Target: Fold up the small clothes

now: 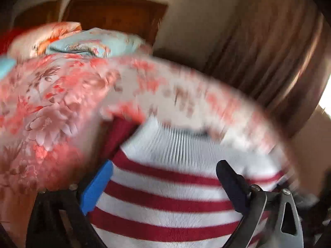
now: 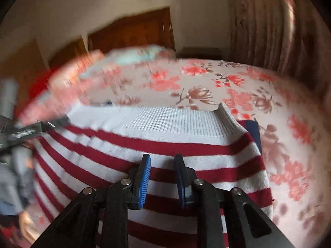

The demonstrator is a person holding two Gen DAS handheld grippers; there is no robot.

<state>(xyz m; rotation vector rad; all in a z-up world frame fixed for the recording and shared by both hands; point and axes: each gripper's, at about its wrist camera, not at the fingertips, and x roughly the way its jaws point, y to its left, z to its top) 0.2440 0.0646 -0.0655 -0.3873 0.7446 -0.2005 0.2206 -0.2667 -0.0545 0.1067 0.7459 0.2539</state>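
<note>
We see the floral bedspread (image 2: 238, 95), pink with red blossoms, spread ahead of and around both grippers. Beyond it stand a dark wooden headboard (image 1: 115, 12) and, to the right, a brown pleated curtain (image 1: 275, 47). Folded bedding (image 1: 89, 43) in pale blue and orange lies far ahead of the left gripper. The red-and-white striped sweater (image 2: 169, 136) lies on the bedspread directly below and ahead of both grippers, its white ribbed hem (image 2: 171, 122) farthest from them. A dark blue patch (image 2: 255, 132) shows at its right edge. We find the left gripper (image 1: 165, 190) with its fingers spread wide over the stripes, and the right gripper (image 2: 162, 177) with a narrow gap, nothing between its blue pads (image 2: 144, 181).
</note>
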